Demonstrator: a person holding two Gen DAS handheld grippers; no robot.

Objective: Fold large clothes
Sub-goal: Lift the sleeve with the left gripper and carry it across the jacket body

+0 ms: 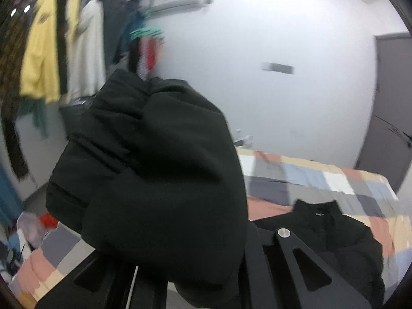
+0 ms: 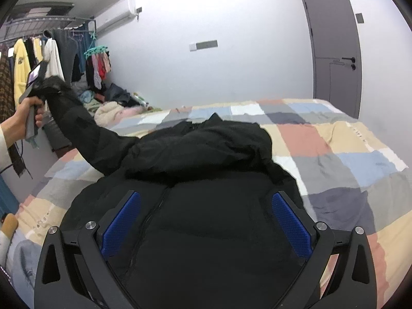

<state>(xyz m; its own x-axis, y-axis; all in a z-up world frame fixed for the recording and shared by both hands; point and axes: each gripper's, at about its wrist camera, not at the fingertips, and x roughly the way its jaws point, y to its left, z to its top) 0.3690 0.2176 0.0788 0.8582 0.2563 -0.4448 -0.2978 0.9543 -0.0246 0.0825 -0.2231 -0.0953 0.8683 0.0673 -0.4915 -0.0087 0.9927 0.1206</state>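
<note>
- Blue-padded fingers (image 2: 121,221) of the right gripper (image 2: 206,224) stand spread wide, nothing between them, hovering just over the lower body of the black padded zip-front jacket (image 2: 219,159).
- That jacket lies on the bed with the patchwork check cover (image 2: 334,139), collar toward the far wall, zip running up the middle of the front.
- Its left sleeve (image 2: 85,131) is lifted off the bed and stretched out to the side. The cuff end is pinched in the left gripper (image 2: 38,87), which the person's hand (image 2: 25,114) grips by the handle.
- From the left wrist view, bunched black fabric fills the space where the fingers would show, so the pinch is judged from the taut sleeve, not seen directly.
- Step in hand, as I read it: carrying the sleeve across the chest to start the fold.
- To do it well, keep the pinch firm near the cuff, swing the sleeve in a low arc over the front, and lay it flat and straight across the body.
- The right gripper would best press down on the torso so the slippery bulk does not drag sideways with the sleeve.
- Puffy fabric springs back; smoothing after release is likely needed.
</note>
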